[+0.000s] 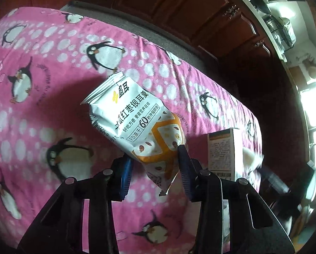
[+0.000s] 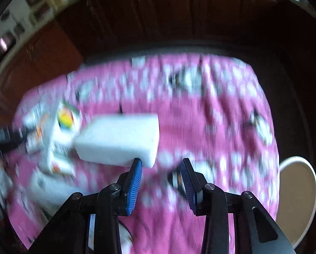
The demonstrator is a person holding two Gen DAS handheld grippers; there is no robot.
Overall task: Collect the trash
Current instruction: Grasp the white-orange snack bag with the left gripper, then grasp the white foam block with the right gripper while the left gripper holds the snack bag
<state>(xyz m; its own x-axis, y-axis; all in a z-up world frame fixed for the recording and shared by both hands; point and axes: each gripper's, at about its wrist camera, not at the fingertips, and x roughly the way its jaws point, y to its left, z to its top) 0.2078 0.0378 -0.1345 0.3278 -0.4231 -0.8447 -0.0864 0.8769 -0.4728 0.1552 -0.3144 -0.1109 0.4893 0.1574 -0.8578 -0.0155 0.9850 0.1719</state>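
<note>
The left hand-held gripper (image 1: 155,165) clamps a white snack packet (image 1: 136,124) above the pink penguin cloth (image 1: 41,110); a white box (image 1: 224,154) stands just beside. The right hand-held gripper (image 2: 162,177) stands part open, empty, a white foam block (image 2: 119,139) at its left finger.

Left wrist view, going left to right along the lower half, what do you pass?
Left pad of the left claw → snack packet between the pads → right pad → white printed box standing on the pink penguin cloth.
</note>
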